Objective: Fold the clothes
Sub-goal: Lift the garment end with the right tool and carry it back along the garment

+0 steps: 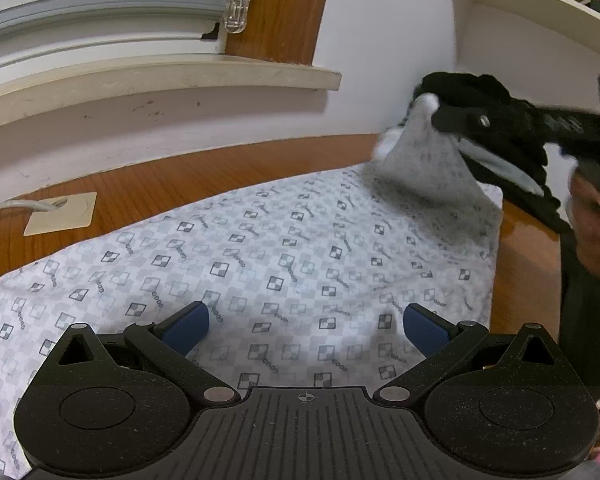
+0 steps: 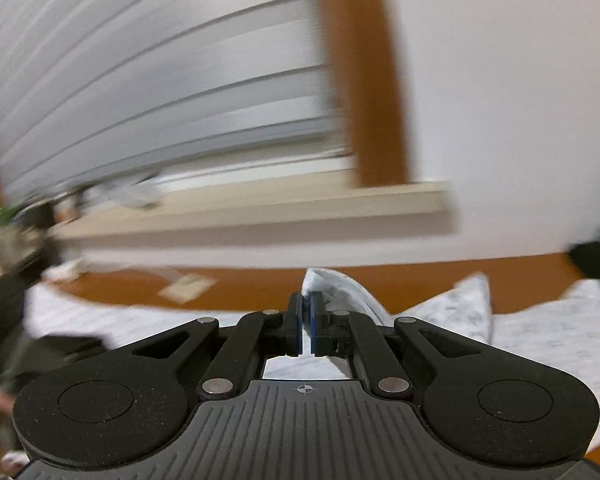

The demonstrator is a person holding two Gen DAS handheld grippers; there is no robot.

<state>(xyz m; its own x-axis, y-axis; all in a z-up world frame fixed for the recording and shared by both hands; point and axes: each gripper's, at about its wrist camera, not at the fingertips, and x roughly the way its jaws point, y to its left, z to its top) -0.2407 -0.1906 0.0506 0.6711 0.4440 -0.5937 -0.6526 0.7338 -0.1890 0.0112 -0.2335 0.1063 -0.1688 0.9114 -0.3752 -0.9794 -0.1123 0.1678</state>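
Note:
A white garment (image 1: 260, 264) with a grey checked print lies spread flat on the wooden table (image 1: 188, 176). My left gripper (image 1: 306, 326) hovers low over its near part, open, its blue pads (image 1: 186, 328) wide apart with nothing between them. At the far right my right gripper (image 1: 440, 114) is shut on the garment's corner (image 1: 424, 152) and holds it lifted into a peak. In the blurred right wrist view, the right gripper (image 2: 305, 316) pinches a fold of the cloth (image 2: 336, 288), which sticks up past the pads.
A window sill (image 1: 160, 76) and blinds run along the wall behind the table. A cable outlet plate (image 1: 60, 214) sits in the tabletop at left. A white shelf (image 1: 520, 12) with books stands at the back right. A hand (image 1: 592, 224) holds the right gripper.

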